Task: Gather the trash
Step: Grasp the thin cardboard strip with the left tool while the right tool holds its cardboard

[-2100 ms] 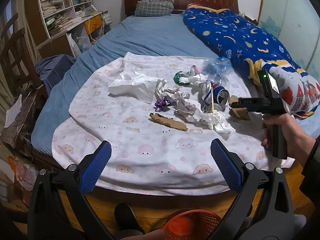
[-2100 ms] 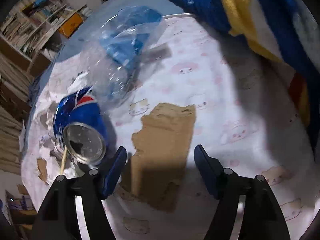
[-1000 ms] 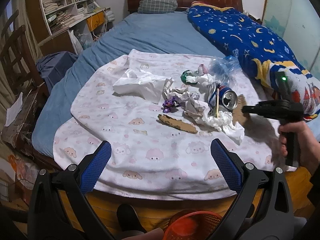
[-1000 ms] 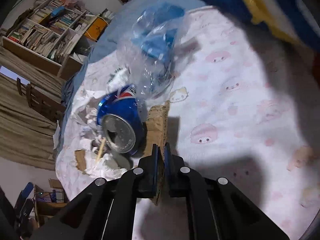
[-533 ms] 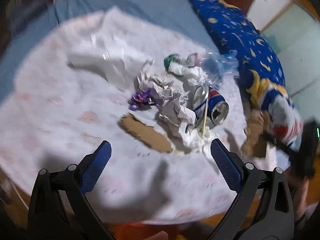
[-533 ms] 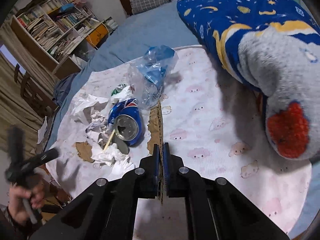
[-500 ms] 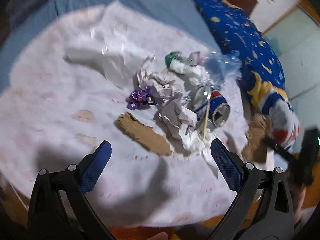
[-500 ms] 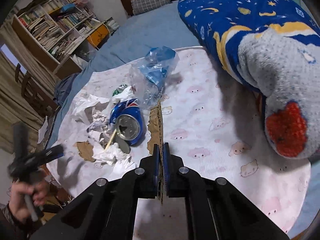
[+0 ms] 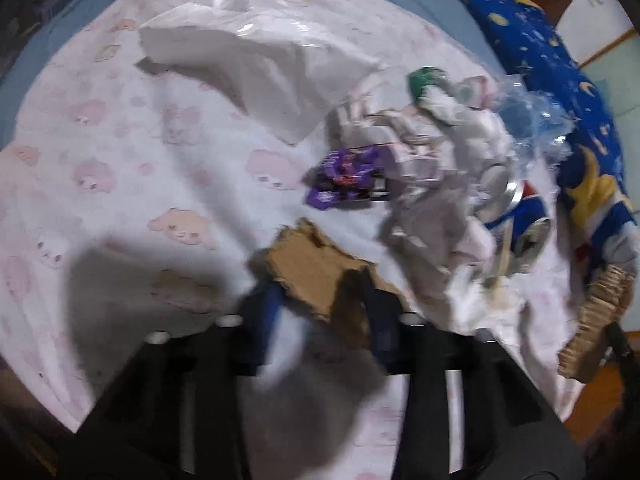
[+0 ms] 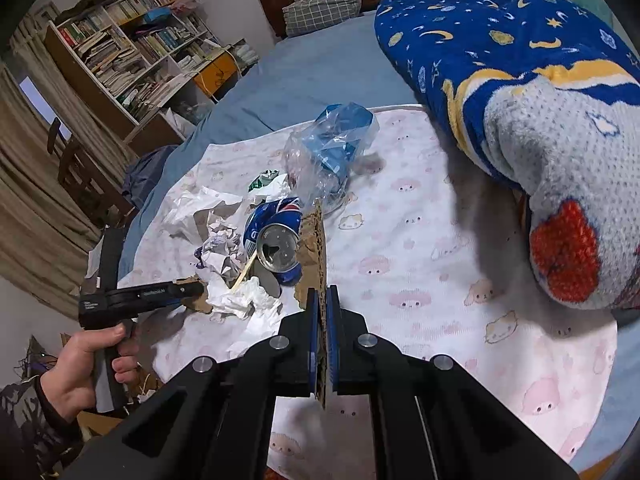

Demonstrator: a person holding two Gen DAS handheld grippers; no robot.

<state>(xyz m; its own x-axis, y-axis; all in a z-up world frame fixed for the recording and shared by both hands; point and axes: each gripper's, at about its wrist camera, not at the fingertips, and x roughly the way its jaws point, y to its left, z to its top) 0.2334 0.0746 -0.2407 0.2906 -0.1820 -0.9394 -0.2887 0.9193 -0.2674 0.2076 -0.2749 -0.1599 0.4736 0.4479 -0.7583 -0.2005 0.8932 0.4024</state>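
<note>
Left claw points down at the sheet, and its jaws are closing around a flat brown card that sits between the blue pads. The picture is too blurry to tell if the pads press on it. A hand holds this claw, seen at 9 o'clock in the right view.

Right claw is squeezed tight on a second card, held up on its edge above the sheet.

More trash lies in a heap on the sheet. In the left view, a purple wrapper sits at 12 o'clock from the flat card. Crumpled paper is at 2 o'clock from it, touching a blue can farther right. A white bag lies at 11 o'clock. A clear bag sits behind the can, near a blue blanket.
</note>
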